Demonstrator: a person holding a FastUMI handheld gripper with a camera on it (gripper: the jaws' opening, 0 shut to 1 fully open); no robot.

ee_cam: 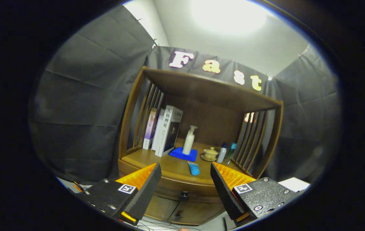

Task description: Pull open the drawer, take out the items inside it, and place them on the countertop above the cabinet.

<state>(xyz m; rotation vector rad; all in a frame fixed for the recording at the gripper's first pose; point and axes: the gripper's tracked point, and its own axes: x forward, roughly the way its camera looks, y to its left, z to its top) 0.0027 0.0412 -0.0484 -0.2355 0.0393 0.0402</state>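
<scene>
Ahead of the fingers, a wooden cabinet [201, 128] with slatted sides and a curved front is being faced squarely. Its drawer [182, 187] is seen shut beneath the table [150, 158], the small dark knob [185, 194] lying between the fingers and just beyond them. The hand-held gripper [185, 181] is being held wide and empty, seemingly so that the knob can be reached. On the table, upright books [166, 130] are being leaned against the left slats; a pale pump bottle [189, 140] is being carried on a folded blue cloth [184, 154]. A lidded ceramic cup [210, 154], two slim bottles [226, 152] and a blue tube [194, 168] are lying nearer the right and front.
</scene>
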